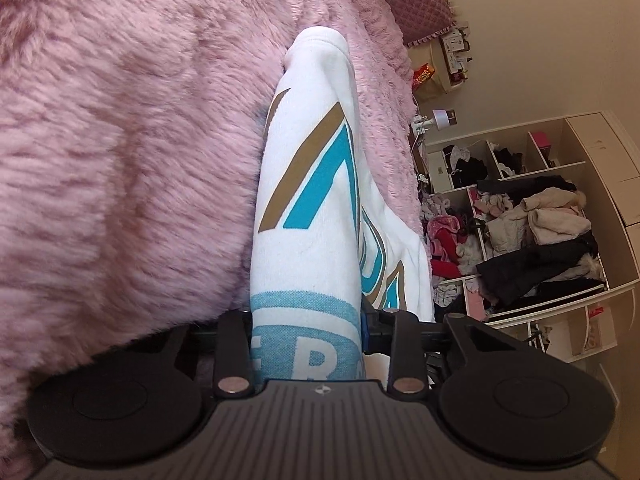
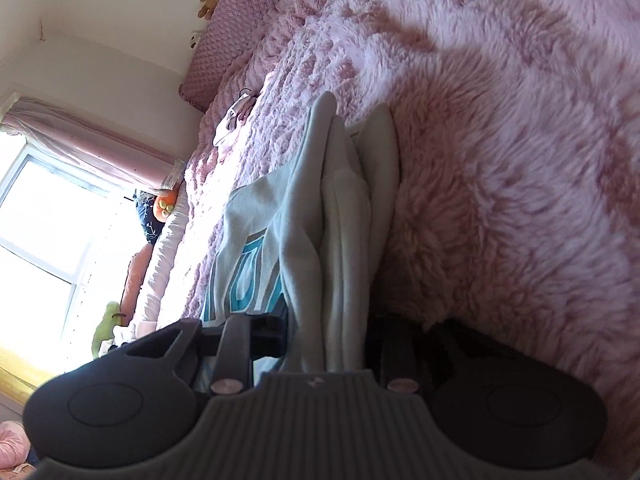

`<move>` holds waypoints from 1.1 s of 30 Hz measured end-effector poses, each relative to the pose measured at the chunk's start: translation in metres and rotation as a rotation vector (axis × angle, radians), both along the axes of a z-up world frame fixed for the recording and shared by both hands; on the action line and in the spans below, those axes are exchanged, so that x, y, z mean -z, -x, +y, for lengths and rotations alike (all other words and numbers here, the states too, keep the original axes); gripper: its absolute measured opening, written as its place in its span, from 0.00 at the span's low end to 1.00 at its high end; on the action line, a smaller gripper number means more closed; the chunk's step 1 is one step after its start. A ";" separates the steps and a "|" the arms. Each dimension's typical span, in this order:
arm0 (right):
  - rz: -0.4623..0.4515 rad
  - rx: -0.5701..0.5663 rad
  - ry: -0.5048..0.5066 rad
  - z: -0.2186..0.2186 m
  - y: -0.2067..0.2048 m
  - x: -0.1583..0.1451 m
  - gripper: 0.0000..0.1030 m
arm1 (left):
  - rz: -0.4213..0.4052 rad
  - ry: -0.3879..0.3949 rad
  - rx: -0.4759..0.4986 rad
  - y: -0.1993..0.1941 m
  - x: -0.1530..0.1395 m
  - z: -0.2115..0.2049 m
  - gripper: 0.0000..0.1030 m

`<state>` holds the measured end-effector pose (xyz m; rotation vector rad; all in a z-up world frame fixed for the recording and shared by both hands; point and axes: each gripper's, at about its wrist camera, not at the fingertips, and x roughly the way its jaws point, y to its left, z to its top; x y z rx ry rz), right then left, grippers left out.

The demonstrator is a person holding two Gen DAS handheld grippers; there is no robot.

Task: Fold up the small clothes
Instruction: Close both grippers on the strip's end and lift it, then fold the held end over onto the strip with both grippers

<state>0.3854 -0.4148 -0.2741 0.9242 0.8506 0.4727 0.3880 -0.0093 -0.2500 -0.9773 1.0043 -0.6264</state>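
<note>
- We see our left gripper as matt black plastic: a ribbed grey-black housing bearing a small white emblem, flanked by two round discs.
- Two black link arms end in copper-coloured rivets; a blue part shows beside one finger.
- Our right gripper has the same build: ribbed housing, round discs, pale rivets.

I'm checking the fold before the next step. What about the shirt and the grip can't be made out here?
- Left wrist view: the shirt print is cut off by the camera housing and by its own fold.
- Right wrist view: the right tongs' right finger sits in dark shadow, with bunched shirt covering it.
- Both views: the shirt's full outline on the blanket is hidden by bunched layers.
</note>
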 end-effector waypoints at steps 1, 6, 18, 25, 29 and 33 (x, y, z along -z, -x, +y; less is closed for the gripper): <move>-0.002 0.006 0.010 0.001 0.001 -0.002 0.19 | 0.006 -0.015 -0.006 0.001 -0.003 -0.001 0.36; 0.000 0.018 0.109 0.013 -0.001 -0.019 0.18 | 0.019 -0.099 -0.028 0.006 -0.020 -0.007 0.36; -0.096 0.000 0.214 0.051 0.021 -0.103 0.18 | -0.069 -0.223 -0.019 0.046 -0.094 -0.005 0.34; -0.158 -0.022 0.192 0.081 0.068 -0.153 0.18 | -0.125 -0.237 -0.048 0.093 -0.145 0.030 0.34; -0.192 -0.045 0.176 0.109 0.099 -0.171 0.18 | -0.157 -0.275 -0.067 0.125 -0.167 0.048 0.34; -0.206 -0.070 0.163 0.137 0.126 -0.178 0.18 | -0.158 -0.292 -0.091 0.155 -0.170 0.076 0.34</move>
